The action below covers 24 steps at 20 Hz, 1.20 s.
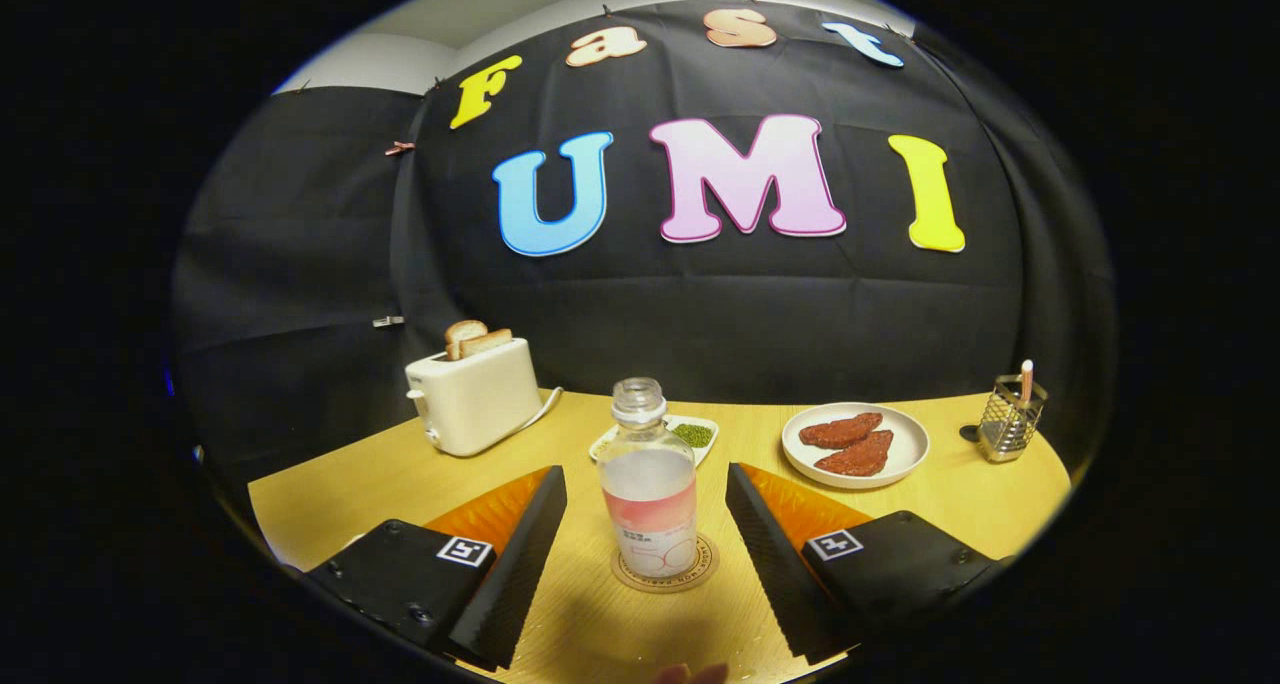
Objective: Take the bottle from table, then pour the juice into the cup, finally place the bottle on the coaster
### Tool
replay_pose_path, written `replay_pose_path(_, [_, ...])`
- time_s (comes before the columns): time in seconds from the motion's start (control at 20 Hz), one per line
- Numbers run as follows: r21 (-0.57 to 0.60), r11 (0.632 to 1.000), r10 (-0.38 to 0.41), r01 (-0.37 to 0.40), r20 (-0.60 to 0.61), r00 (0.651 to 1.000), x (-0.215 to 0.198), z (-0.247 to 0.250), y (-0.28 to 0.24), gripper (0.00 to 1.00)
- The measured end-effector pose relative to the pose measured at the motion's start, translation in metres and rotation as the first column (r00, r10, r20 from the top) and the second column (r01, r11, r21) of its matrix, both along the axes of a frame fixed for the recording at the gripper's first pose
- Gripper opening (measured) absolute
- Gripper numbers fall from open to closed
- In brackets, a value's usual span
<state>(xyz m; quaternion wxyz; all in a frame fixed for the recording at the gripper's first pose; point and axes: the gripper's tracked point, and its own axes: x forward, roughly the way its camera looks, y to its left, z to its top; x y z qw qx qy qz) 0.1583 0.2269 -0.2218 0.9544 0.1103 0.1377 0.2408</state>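
A clear bottle [649, 484] with a pink label and no cap stands upright on a round cork coaster [664, 568] on the wooden table [960, 509]. It holds pale liquid in its lower part. My gripper [646, 499] is open, its two fingers [530, 534] standing either side of the bottle with a gap on each side, touching neither it nor the coaster.
A white toaster [474, 396] with two bread slices stands beyond the left finger. Behind the bottle lies a small dish of green bits [690, 434]. A white plate with two brown patties [856, 444] and a wire holder [1010, 419] sit beyond the right finger.
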Motion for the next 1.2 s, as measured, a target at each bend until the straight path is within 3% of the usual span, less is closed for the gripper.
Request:
replay_pose_path(0.6, [-0.026, 0.999, 0.027, -0.024, 0.118, 0.993, -0.089, 0.144, -0.063, 0.97])
replay_pose_path(0.85, [-0.048, 0.999, 0.023, -0.017, 0.117, 0.993, -0.119, 0.169, -0.081, 0.97])
replay_pose_path(1.2, [-0.057, 0.995, -0.076, 0.084, 0.133, 0.988, -0.140, 0.184, -0.124, 0.96])
